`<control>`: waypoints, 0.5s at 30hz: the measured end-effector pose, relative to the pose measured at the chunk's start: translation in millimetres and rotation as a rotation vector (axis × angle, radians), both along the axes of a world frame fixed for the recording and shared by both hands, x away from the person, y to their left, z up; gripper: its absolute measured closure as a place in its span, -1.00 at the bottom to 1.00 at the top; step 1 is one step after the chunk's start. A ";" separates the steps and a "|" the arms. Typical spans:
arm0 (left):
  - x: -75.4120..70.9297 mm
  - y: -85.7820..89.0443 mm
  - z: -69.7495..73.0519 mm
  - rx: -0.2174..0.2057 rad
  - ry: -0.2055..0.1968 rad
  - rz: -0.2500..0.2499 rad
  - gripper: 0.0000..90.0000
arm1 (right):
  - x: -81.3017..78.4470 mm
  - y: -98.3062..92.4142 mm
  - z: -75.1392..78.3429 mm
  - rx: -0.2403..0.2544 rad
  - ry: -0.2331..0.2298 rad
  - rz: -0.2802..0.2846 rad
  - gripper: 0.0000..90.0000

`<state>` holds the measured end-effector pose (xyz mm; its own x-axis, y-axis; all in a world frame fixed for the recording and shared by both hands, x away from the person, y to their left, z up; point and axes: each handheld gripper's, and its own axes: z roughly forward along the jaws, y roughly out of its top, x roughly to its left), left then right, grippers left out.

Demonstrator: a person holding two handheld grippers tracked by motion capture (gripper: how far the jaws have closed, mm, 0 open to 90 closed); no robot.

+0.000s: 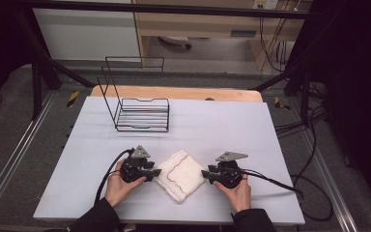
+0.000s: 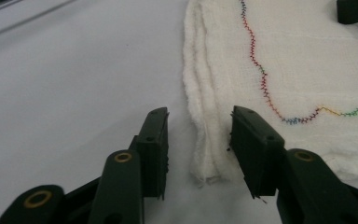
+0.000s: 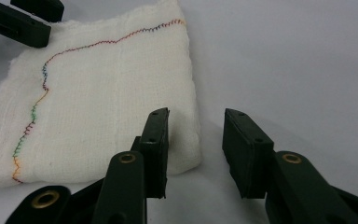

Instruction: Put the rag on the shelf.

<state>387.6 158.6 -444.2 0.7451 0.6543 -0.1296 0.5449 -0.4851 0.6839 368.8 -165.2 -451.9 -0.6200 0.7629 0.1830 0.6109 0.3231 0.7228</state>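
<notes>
Straddling folded cloth (image 2: 284, 70) corners, both hand-held grippers (image 1: 155, 172) (image 1: 206, 174) part-open, unclamped; stitching rainbow-coloured close up.

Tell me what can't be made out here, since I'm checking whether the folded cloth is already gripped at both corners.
- Left tool: whether its pads press the folded cloth corner between them; its own jaws cover the contact.
- Right tool: the near corner of the cloth passes behind one jaw, so any touch is hidden.
- High view: both tools' jaw gaps are too small to read.
- Cloth layers: count unclear, edges blur together.
</notes>
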 end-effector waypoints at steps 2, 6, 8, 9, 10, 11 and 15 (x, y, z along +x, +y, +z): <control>-0.3 -0.2 -0.5 -0.004 0.007 -0.004 0.38 | -0.3 0.9 -0.5 0.003 0.014 -0.011 0.42; -3.8 -4.0 -0.8 -0.007 0.020 -0.023 0.60 | -0.5 2.0 -1.0 0.025 0.044 -0.007 0.60; -4.5 -5.1 -0.5 -0.004 0.025 -0.018 0.64 | -0.1 2.6 -1.2 0.039 0.057 -0.001 0.68; -4.9 -5.6 -0.5 -0.007 0.028 -0.015 0.66 | 0.7 2.5 -1.5 0.038 0.057 0.002 0.70; -5.6 -6.0 -0.2 -0.003 0.026 -0.019 0.71 | 1.5 2.5 -1.3 0.041 0.067 0.002 0.74; -6.7 -6.9 0.1 0.000 0.021 -0.017 0.74 | 2.3 2.5 -0.9 0.047 0.073 0.006 0.78; -9.2 -8.6 1.3 0.010 0.013 -0.010 0.85 | 7.1 3.2 1.7 0.041 0.095 0.016 0.86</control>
